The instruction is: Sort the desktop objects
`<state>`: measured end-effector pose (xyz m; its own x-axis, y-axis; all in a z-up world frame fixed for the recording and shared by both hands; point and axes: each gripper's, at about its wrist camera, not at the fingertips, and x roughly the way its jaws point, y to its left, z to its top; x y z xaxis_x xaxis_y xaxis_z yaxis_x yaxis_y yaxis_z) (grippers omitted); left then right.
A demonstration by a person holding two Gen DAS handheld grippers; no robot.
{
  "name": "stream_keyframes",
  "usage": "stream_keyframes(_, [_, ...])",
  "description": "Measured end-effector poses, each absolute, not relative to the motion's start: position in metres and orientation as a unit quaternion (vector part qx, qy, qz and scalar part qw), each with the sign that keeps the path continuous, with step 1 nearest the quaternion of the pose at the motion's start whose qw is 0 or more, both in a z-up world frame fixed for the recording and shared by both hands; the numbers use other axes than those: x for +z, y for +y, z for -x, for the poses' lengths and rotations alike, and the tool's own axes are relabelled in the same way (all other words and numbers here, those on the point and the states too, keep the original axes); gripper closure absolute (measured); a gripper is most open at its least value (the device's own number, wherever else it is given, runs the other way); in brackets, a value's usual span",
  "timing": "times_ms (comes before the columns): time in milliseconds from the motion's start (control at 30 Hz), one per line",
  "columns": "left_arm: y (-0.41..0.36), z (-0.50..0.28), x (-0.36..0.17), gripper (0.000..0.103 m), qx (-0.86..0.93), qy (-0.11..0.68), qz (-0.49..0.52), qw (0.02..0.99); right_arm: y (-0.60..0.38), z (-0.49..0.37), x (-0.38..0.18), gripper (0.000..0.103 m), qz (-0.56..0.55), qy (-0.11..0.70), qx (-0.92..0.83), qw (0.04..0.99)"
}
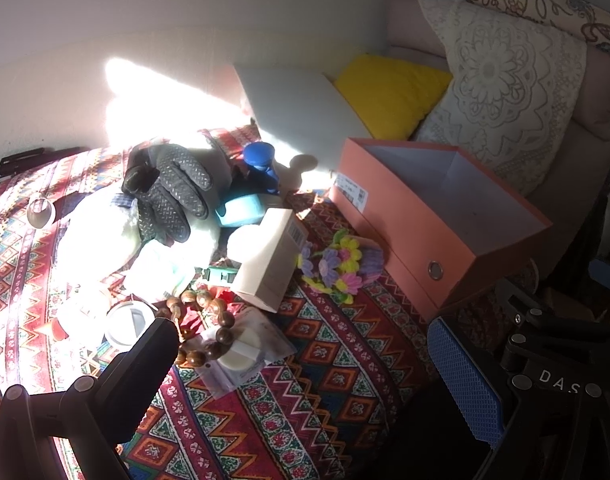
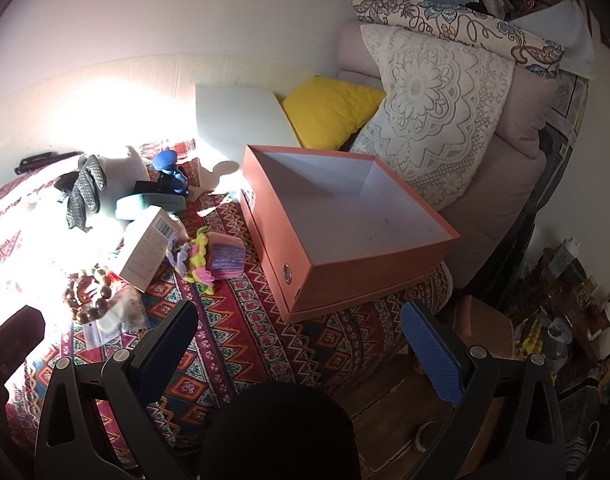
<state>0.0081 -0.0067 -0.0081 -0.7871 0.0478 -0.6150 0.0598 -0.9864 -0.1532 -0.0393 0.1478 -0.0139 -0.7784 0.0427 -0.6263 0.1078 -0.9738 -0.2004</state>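
On my left wrist view, the left tongs (image 1: 305, 364) stand wide apart with nothing between them, low over the patterned surface (image 1: 337, 360). Just past the left finger lies a bead bracelet (image 1: 203, 328) on a clear bag (image 1: 245, 352). Farther off, a tan carton (image 1: 267, 258) leans beside a pipe-cleaner bouquet (image 1: 339, 266). A grey glove (image 1: 171, 192) rests on a white heap far left, with a blue figure (image 1: 261, 166) behind a teal case (image 1: 241, 210). The orange box (image 1: 437, 216) sits right, open and empty.

On my right wrist view, the right tongs (image 2: 301, 344) are also spread apart, holding nothing, near the surface's (image 2: 257, 320) front edge. The box (image 2: 345, 224) is straight ahead; the bouquet (image 2: 209, 258), carton (image 2: 145, 246) and bracelet (image 2: 89, 292) lie to its left, glove (image 2: 85, 192) far left.
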Motion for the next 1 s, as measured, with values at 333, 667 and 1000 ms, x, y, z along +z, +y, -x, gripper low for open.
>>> stream_keyframes(333, [-0.039,-0.026,-0.081,0.0,-0.945,0.039,-0.32,0.047,0.131,0.066,-0.04,0.0,-0.344,0.052,-0.932,0.104])
stream_keyframes(667, [-0.062,-0.013,-0.123,0.0,-0.932,0.029,-0.35,0.088,0.12,0.127,-0.1,0.001,-0.417,-0.063,-0.893,0.159])
stream_keyframes(1000, [-0.135,0.036,-0.139,0.0,-0.904,-0.012,-0.4,0.15,0.079,0.189,-0.155,0.014,-0.525,-0.236,-0.763,0.294])
